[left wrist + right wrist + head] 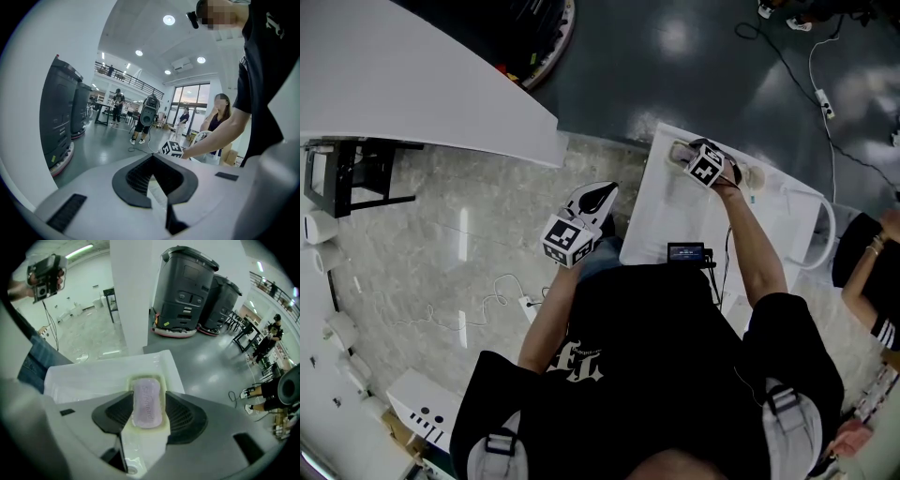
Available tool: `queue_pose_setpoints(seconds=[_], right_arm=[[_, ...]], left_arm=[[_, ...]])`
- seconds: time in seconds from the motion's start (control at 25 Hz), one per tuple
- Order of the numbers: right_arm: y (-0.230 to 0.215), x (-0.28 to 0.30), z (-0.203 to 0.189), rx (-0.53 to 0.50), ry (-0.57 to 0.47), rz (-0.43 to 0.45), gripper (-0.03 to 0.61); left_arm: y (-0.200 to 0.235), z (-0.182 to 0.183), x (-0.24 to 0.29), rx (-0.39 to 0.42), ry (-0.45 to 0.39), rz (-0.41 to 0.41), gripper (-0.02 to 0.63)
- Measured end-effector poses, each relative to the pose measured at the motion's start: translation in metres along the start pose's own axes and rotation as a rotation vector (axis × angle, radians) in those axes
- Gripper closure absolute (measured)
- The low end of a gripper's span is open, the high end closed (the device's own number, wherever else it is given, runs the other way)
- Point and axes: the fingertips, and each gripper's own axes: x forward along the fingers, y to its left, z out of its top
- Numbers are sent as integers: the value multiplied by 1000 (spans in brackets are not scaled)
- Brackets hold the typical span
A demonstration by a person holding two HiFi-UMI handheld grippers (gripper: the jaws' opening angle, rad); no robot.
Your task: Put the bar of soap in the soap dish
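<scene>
The pale pink bar of soap (147,401) lies lengthwise in a yellowish soap dish (144,431) on the corner of a white basin (93,376). My right gripper (149,405) straddles the bar, with a dark jaw tight against each long side. In the head view that gripper (684,156) reaches over the basin's (661,220) far corner, hiding the soap. My left gripper (598,195) hangs in the air left of the basin, over the floor. In its own view the left gripper (152,161) has its tips together, nothing between them.
A white pillar (133,291) and two large black machines (187,291) stand beyond the basin. A small black device (686,251) sits at the basin's near edge. Cables (502,300) trail on the floor at left. Another person (872,272) stands at right.
</scene>
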Motion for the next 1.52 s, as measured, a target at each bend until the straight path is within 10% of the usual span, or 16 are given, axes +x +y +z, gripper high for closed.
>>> queue_pose_setpoints(seconds=[0.48, 0.64, 1.52], right_arm=[[44, -144, -6, 334, -419, -287, 382], [64, -188, -23, 430, -524, -362, 501], [151, -298, -128, 777, -723, -591, 569]], left_arm=[[-20, 16, 31, 59, -12, -99, 606], [-37, 25, 51, 104, 4, -169, 605], [-194, 3, 114, 210, 76, -527, 604]])
